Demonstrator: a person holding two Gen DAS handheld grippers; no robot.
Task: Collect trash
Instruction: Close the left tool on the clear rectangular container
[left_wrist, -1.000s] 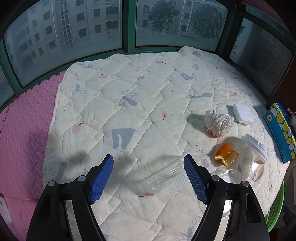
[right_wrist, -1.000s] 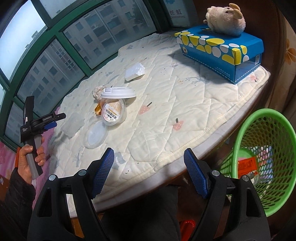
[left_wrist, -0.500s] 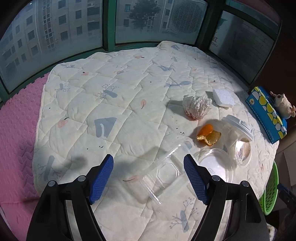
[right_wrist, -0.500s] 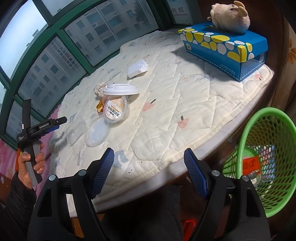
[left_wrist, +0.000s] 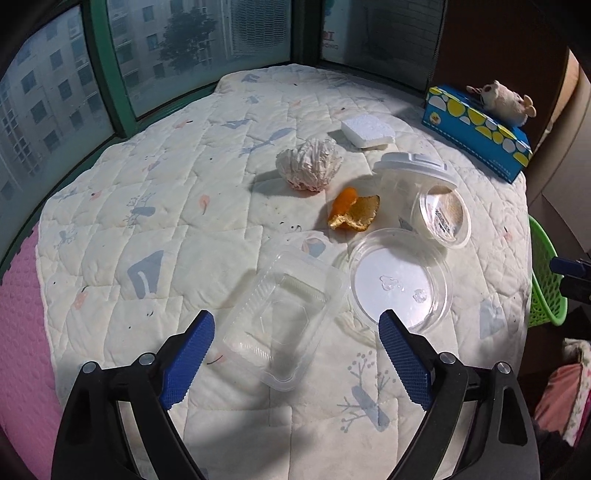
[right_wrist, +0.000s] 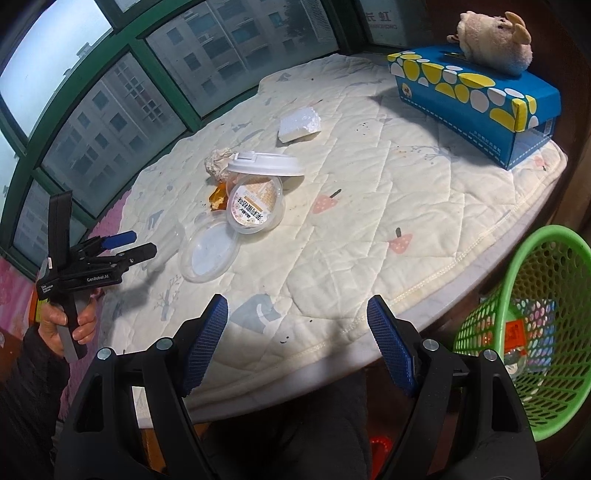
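The empty clear rectangular plastic tray (left_wrist: 282, 321) lies between the left gripper's (left_wrist: 293, 349) spread fingers (left_wrist: 188, 354); the right gripper (right_wrist: 295, 343) gapes empty beside the green mesh basket (right_wrist: 532, 325).

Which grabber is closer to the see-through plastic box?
Left. The left gripper hovers right over the clear plastic box, fingers on either side. The right gripper is off by the quilt's near edge, beside the green basket.

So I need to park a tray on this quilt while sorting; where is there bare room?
Free: the quilt between the labelled cup and the tissue box, down to its near edge; also the window side left of the crumpled paper. Crowded: the cluster of clear tray, round lid, orange peel and foam block.
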